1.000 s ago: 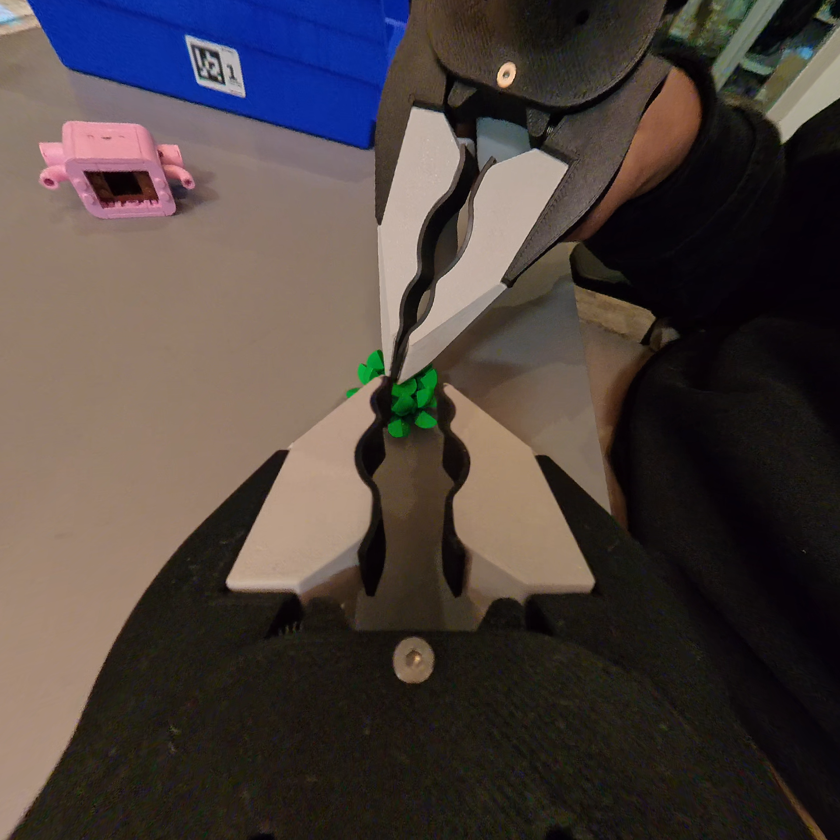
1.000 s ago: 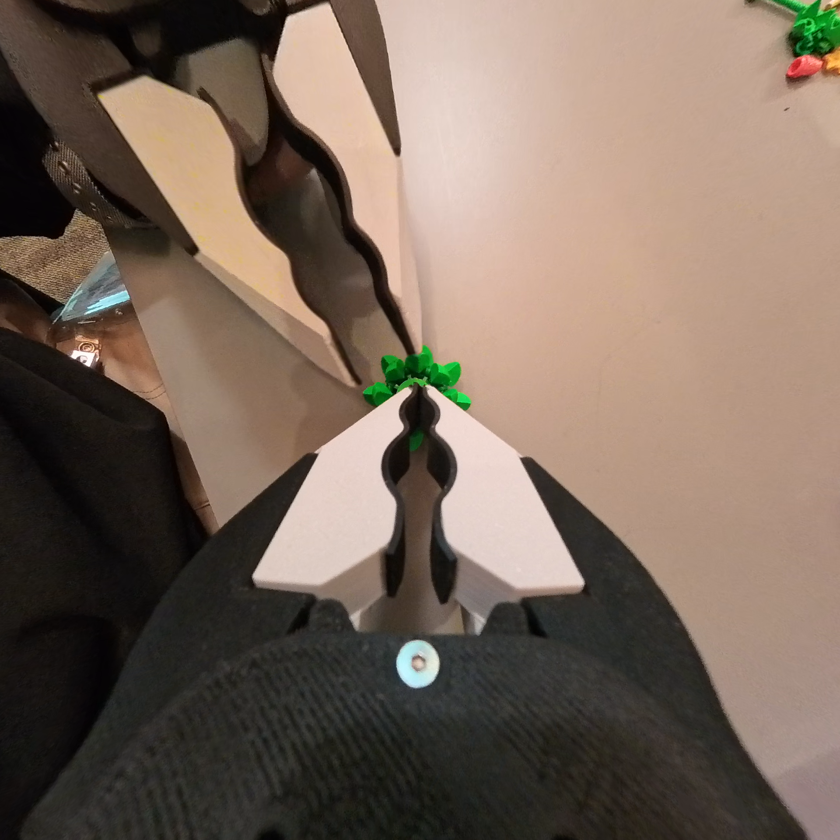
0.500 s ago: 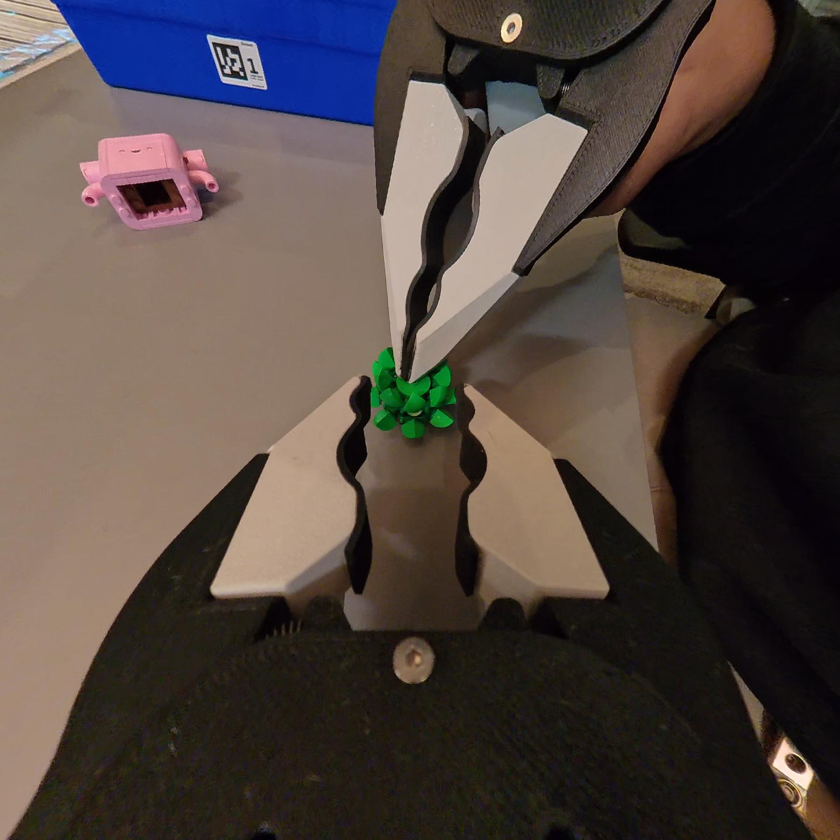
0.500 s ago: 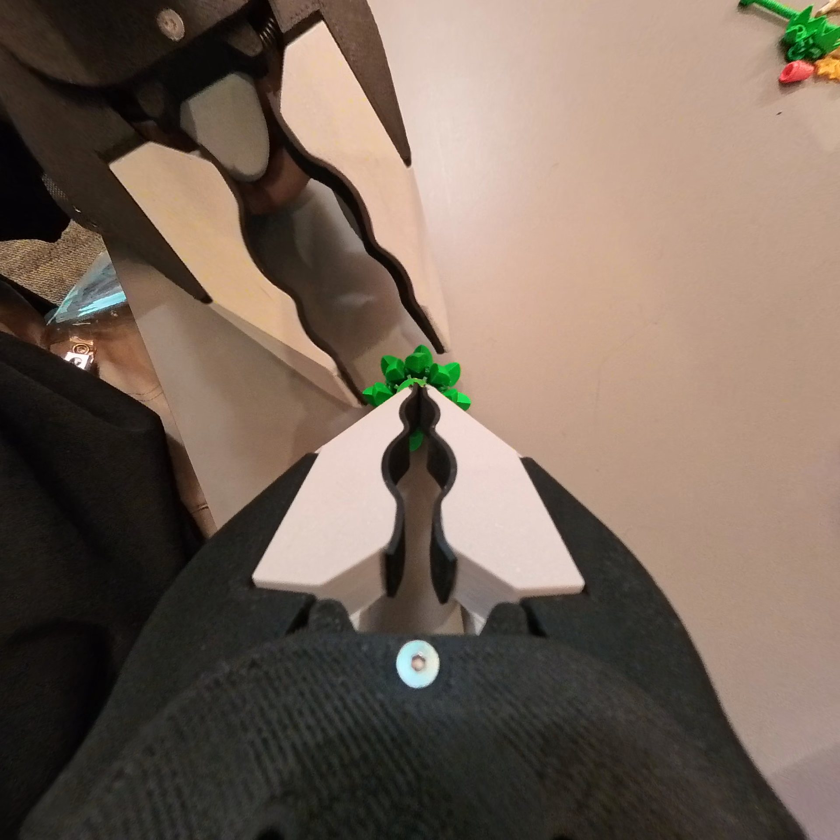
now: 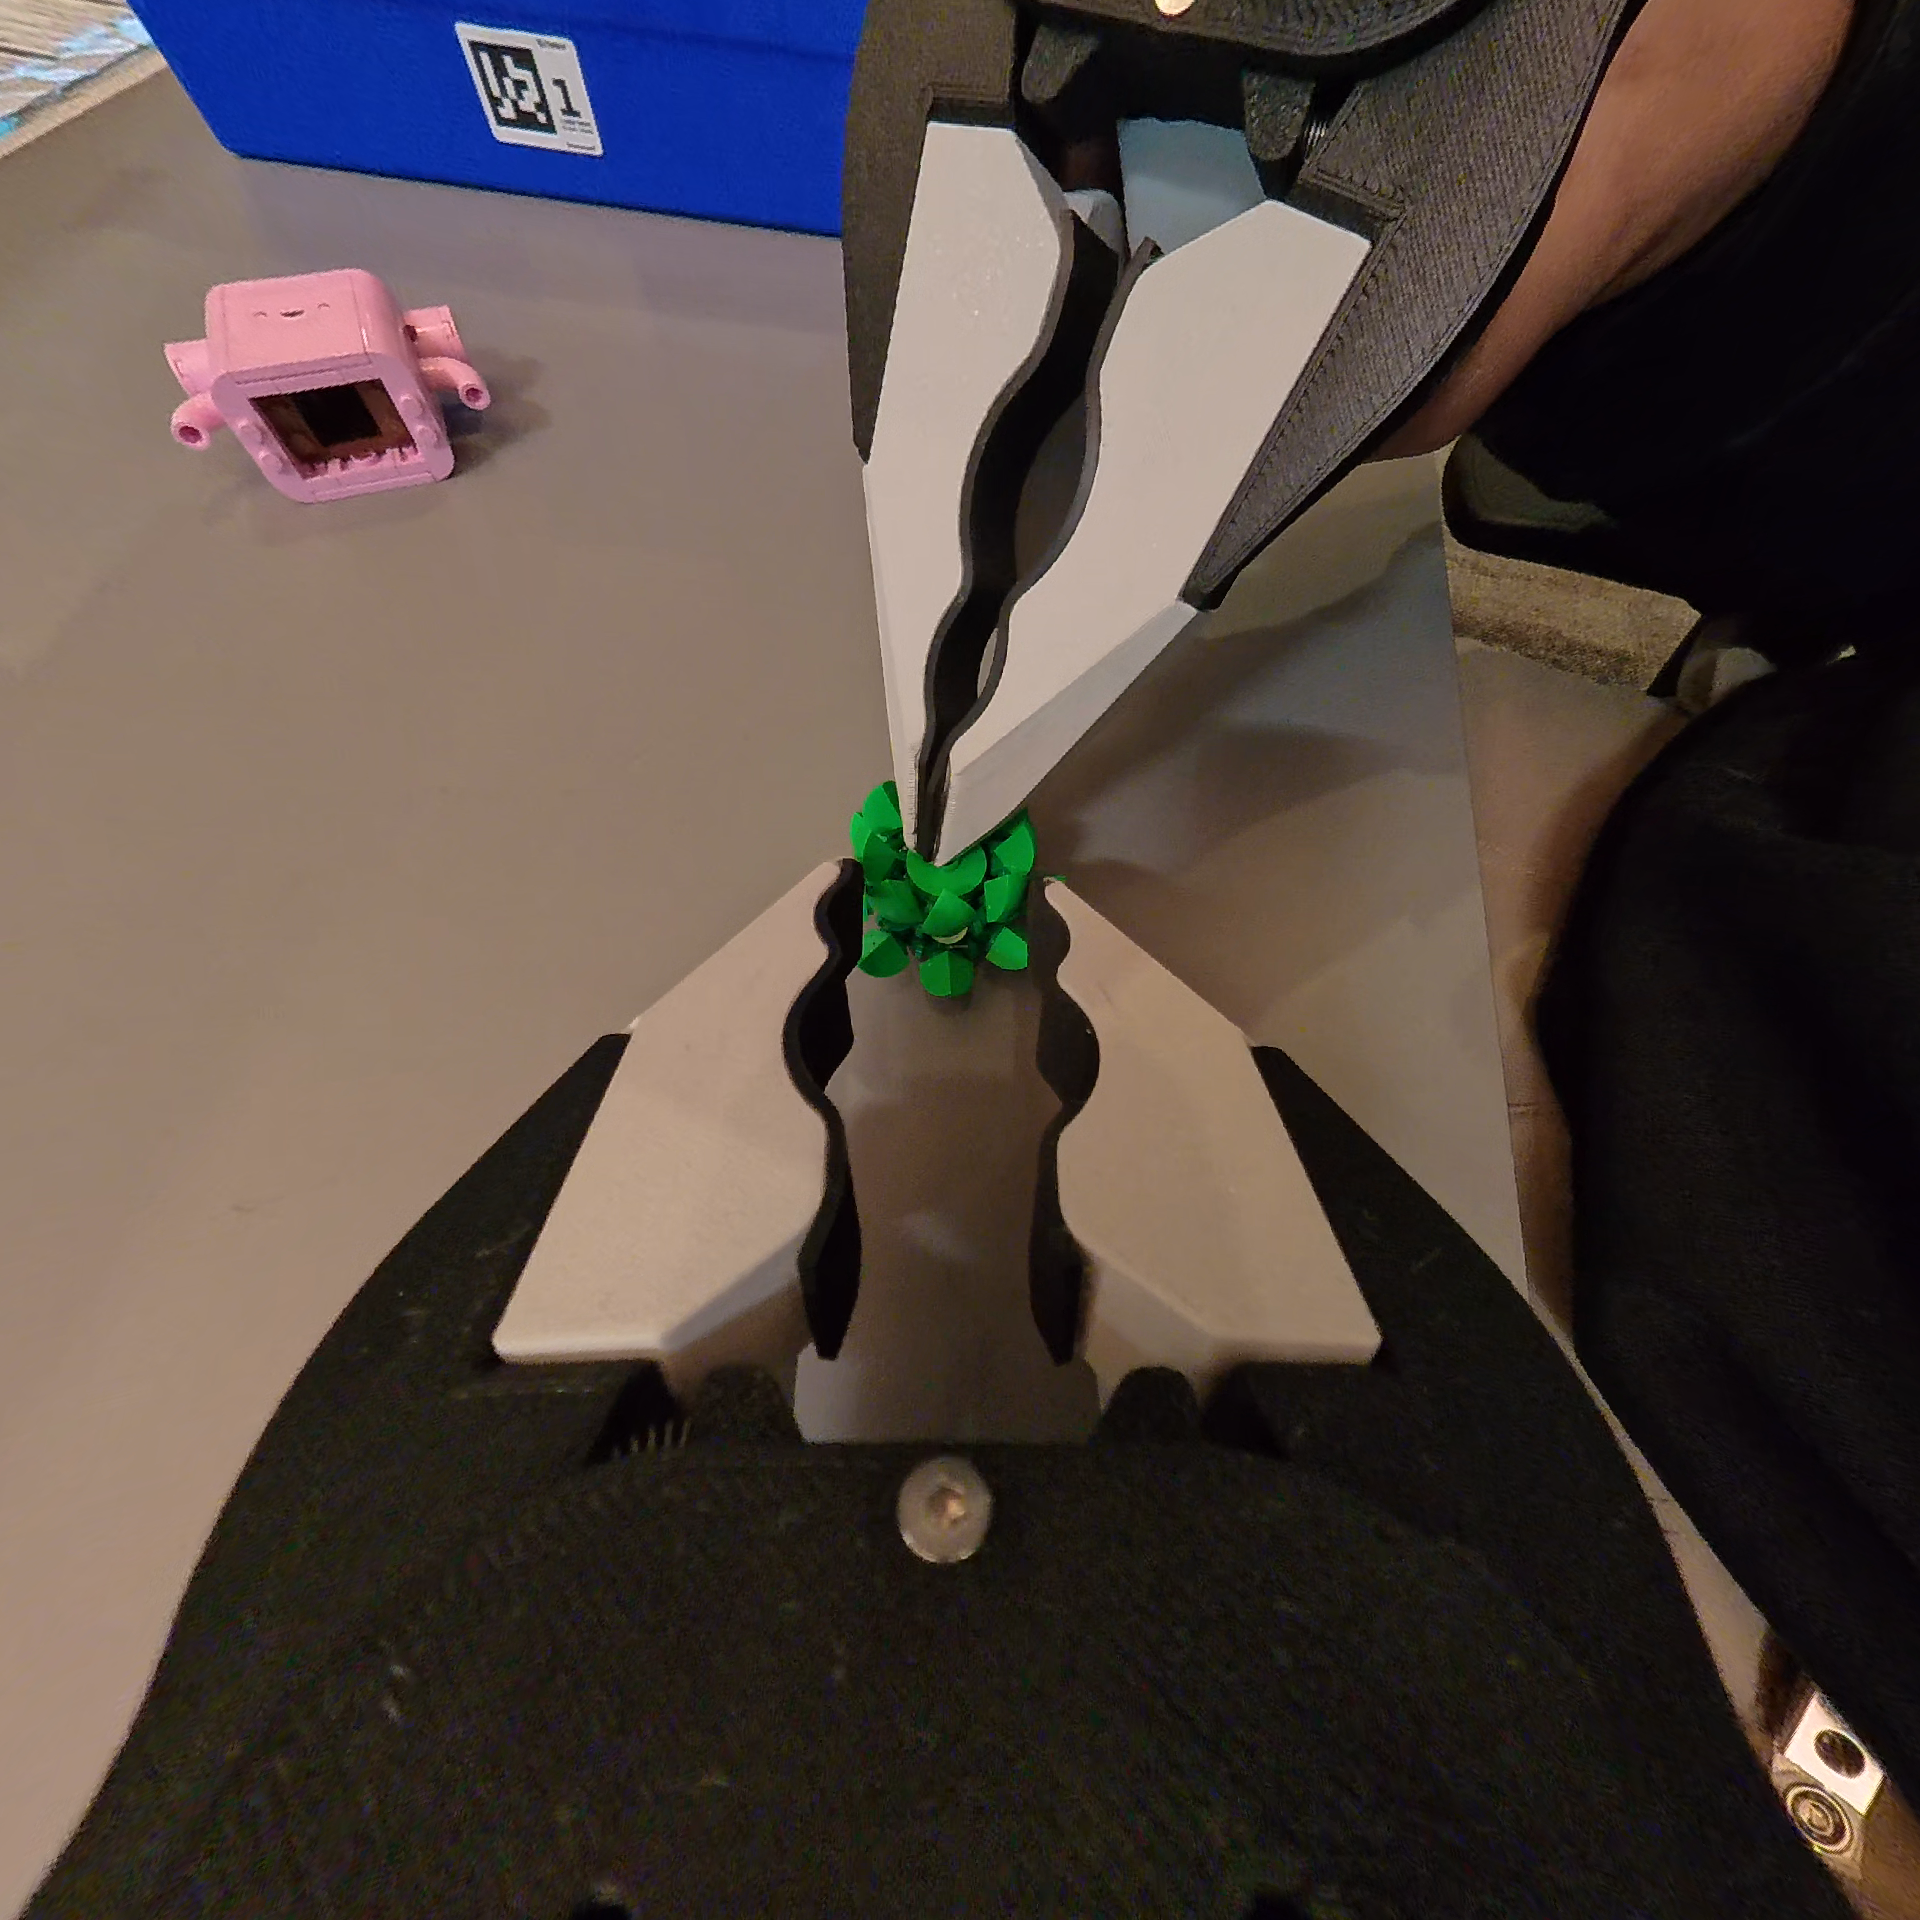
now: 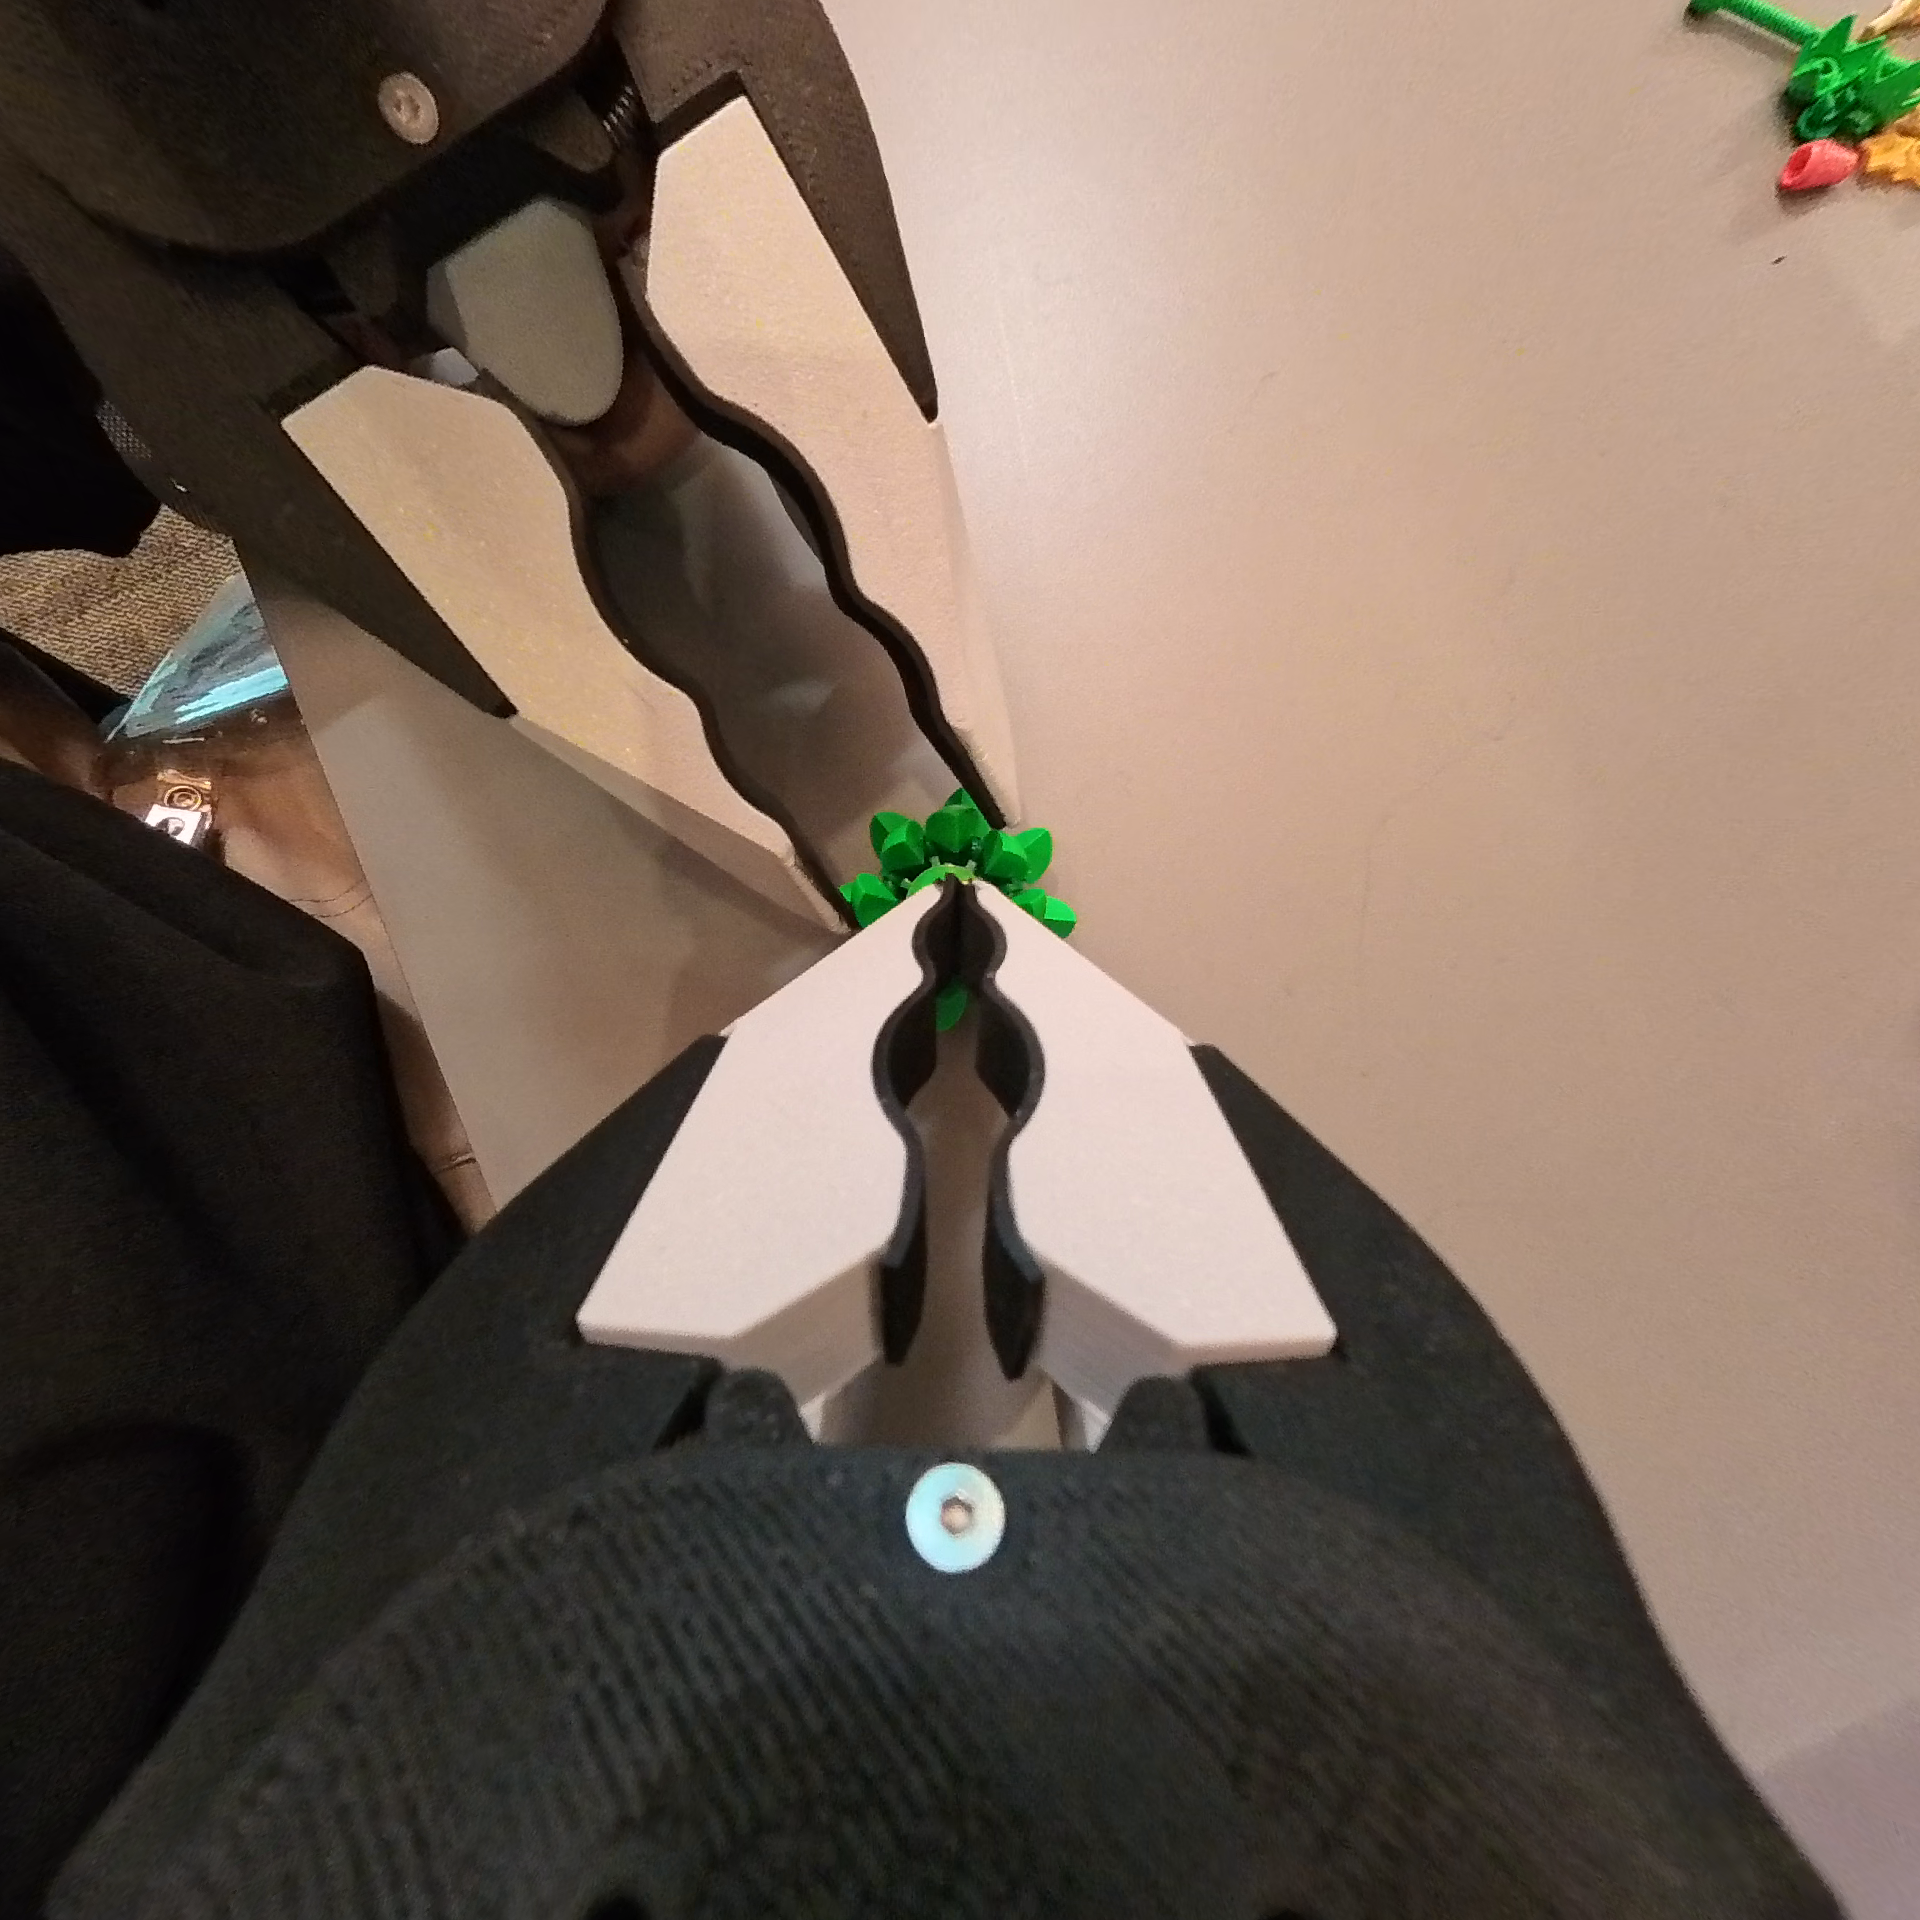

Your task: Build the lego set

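Note:
A small green leafy lego cluster [image 5: 940, 914] hangs above the grey table. My right gripper [image 6: 956, 902] is shut on it; the cluster [image 6: 961, 847] pokes out past its tips. In the left wrist view the right gripper [image 5: 930, 831] comes down from the top and pinches the cluster's top. My left gripper [image 5: 940, 894] is open, with its fingertips on either side of the cluster, close to it or just touching. In the right wrist view the left gripper [image 6: 912, 862] reaches in from the upper left.
A pink cube-shaped lego figure [image 5: 317, 400] with a square opening lies at the far left. A blue bin [image 5: 675, 114] stands behind it. Loose green, red and orange lego pieces [image 6: 1839, 104] lie at the far right. The table edge [image 5: 1475, 935] and a person in black are to the right. Both grippers' tips are close together, under 4 cm apart.
My left gripper has opened from a narrow grip around the green cluster to a wider gap. My right gripper stays shut on the cluster.

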{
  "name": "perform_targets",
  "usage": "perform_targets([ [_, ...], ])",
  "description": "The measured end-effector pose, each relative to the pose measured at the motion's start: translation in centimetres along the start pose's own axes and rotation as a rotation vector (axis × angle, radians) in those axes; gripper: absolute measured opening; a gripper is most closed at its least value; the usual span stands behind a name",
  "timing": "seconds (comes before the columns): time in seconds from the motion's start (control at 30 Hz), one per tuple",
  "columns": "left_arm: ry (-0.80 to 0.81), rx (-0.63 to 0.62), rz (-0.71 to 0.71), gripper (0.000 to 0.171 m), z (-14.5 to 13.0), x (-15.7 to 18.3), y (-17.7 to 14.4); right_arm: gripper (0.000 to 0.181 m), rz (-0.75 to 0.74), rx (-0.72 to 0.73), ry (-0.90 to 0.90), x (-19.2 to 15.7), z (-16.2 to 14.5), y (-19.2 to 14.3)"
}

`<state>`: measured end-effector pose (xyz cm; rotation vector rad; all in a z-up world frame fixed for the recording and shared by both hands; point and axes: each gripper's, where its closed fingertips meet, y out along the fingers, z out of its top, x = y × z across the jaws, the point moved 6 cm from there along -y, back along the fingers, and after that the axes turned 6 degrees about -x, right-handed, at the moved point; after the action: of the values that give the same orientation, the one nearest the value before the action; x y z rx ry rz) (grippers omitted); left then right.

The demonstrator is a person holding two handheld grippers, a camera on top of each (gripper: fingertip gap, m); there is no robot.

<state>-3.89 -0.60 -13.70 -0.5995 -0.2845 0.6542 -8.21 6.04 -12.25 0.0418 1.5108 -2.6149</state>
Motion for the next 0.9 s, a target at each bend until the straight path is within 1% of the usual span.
perform_targets([
  [0.67, -0.017, 0.007, -0.021, 0.029, -0.04, -0.07, -0.14, 0.0, 0.006, 0.007, 0.008, 0.0, -0.03, 0.02],
  [0.9, -0.019, -0.002, -0.016, 0.031, -0.09, -0.1, -0.04, 0.0, -0.037, -0.018, -0.016, -0.07, 0.04, -0.12],
])
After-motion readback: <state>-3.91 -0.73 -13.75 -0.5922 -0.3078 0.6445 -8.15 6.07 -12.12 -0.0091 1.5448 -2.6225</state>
